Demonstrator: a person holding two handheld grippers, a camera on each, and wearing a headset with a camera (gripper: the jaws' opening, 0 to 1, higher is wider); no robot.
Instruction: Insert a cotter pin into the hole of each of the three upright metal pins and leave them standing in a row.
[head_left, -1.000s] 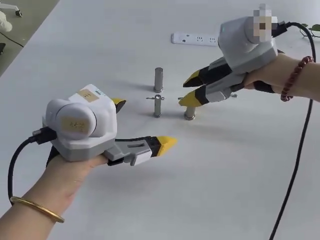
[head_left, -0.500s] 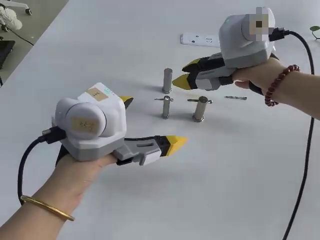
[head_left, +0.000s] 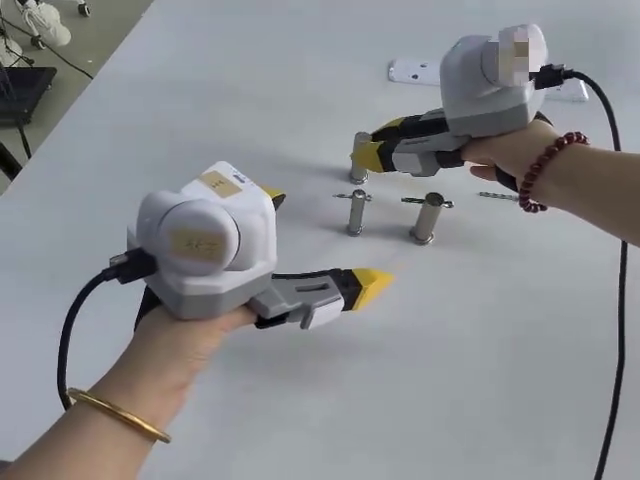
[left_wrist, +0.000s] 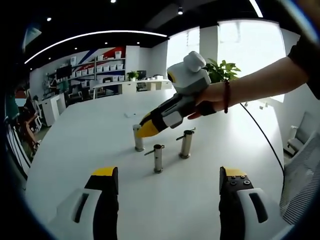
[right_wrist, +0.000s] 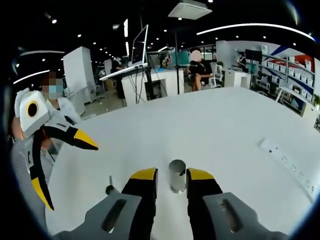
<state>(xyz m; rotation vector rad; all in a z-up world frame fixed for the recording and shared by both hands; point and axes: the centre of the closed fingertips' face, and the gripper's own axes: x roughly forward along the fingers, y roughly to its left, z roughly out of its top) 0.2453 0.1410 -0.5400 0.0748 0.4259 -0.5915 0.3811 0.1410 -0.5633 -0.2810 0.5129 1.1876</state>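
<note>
I hold two grippers over the white table (head_left: 500, 360). My left gripper (head_left: 323, 240) hangs above the near part of the table with its jaws spread wide and nothing between them; in the left gripper view all three metal pins stand ahead of those jaws, well apart from them. I count three upright pins. The near pin (head_left: 356, 212) and the right-hand pin (head_left: 428, 218) stand side by side, and each has one cotter pin crosswise through its top, so two cotter pins are seated. The far pin (head_left: 357, 170) stands just behind the near pin, partly hidden by the yellow tips of my right gripper (head_left: 368, 155). In the right gripper view that pin sits upright between my two right jaws, which are parted narrowly to either side of it; I cannot tell whether they touch it. A third, loose cotter pin (head_left: 497, 196) lies flat on the table beside my right wrist. One power strip (head_left: 410, 72) lies farther back.
</note>
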